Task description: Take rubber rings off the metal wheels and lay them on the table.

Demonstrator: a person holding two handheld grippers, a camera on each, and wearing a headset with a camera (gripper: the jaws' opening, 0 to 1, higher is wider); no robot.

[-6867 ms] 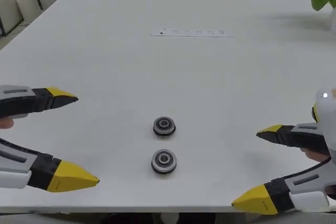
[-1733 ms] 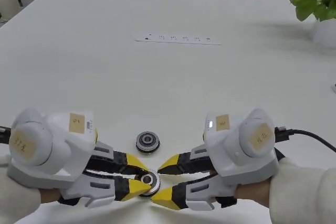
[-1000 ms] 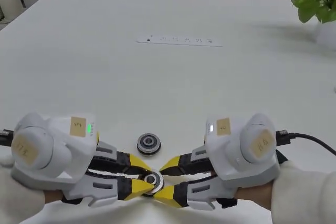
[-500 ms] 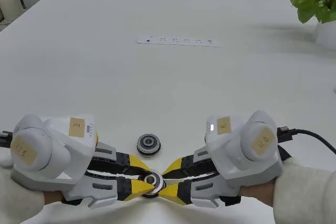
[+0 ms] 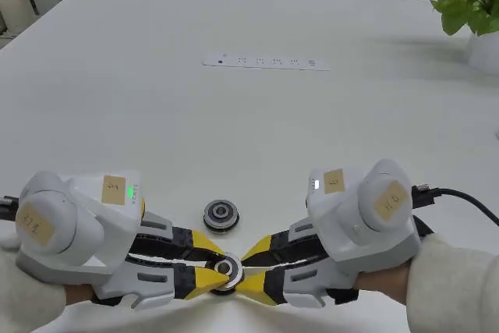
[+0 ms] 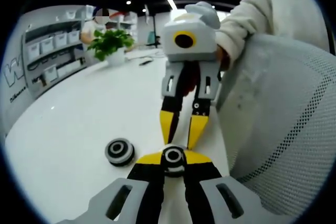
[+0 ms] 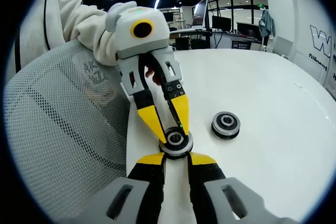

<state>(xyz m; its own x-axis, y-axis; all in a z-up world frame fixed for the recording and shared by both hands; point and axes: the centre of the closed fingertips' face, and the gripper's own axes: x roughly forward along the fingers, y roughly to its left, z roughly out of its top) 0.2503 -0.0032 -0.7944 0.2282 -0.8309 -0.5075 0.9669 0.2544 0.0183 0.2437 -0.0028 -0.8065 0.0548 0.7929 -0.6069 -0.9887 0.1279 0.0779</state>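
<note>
change: right tool (image 5: 246,269) has closed its jaws onto the near round metal wheel with black rubber ring (image 5: 225,268) | left tool (image 5: 207,268) clamps it opposite | wheel rests on white table (image 5: 257,130), near front edge | ring still on; peeling likely next

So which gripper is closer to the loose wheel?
Left, slightly. The left gripper lies just near-left of the loose wheel; the right gripper sits farther off, near-right. Both meet at the other wheel.
</note>
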